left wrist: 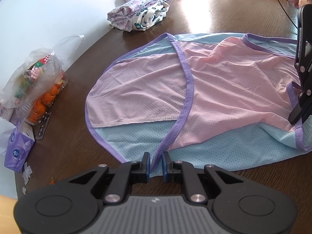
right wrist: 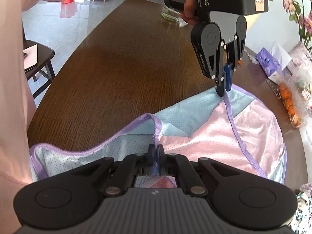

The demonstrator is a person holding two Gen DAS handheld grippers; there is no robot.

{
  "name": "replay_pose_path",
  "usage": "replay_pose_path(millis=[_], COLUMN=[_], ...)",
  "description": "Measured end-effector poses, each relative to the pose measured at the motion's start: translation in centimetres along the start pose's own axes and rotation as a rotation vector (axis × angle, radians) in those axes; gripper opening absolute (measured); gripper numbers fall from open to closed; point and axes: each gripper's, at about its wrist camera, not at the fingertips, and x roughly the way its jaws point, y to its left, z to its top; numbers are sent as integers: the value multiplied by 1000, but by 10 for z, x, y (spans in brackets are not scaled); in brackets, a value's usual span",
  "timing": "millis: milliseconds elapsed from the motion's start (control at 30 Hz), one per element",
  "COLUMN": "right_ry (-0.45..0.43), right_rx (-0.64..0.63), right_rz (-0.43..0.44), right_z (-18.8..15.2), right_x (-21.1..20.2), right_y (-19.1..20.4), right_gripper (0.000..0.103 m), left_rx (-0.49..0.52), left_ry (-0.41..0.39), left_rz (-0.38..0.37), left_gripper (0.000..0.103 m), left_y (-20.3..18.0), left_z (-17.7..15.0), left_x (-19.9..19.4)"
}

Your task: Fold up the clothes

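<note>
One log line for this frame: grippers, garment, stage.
left gripper: shut on purple trim | right gripper: shut on trim | pink-and-blue mesh garment: flat on brown wooden table | stage: fold pending

A thin mesh garment [left wrist: 204, 89] in pink and pale blue, edged with purple binding, lies spread nearly flat on the brown wooden table [left wrist: 224, 9], a pink layer folded over the blue

I count one pink-and-blue mesh garment with purple trim [left wrist: 224, 81], two black two-finger grippers [left wrist: 156, 161] [right wrist: 155, 156], one folded floral clothes pile [left wrist: 136, 13], one purple tissue pack [left wrist: 18, 152], one bagged box of oranges [left wrist: 42, 99].
</note>
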Motion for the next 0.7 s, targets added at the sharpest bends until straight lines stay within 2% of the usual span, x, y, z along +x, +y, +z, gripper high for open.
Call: replay_pose_path(millis=[200, 333, 700], right_ry=[-51, -50, 121], right_rx=[-31, -36, -45], right_rz=[15, 19, 64], right_z=[-10, -11, 20], right_x=[-3, -3, 6], right_y=[-1, -3, -10], right_gripper=[2, 2, 2], left_rx=[4, 7, 33], left_ry=[-20, -17, -6], left_rz=[3, 3, 7], left_gripper=[10, 10, 9], left_y=[-1, -2, -5], left_z=[-3, -2, 1], left_x=[0, 0, 1])
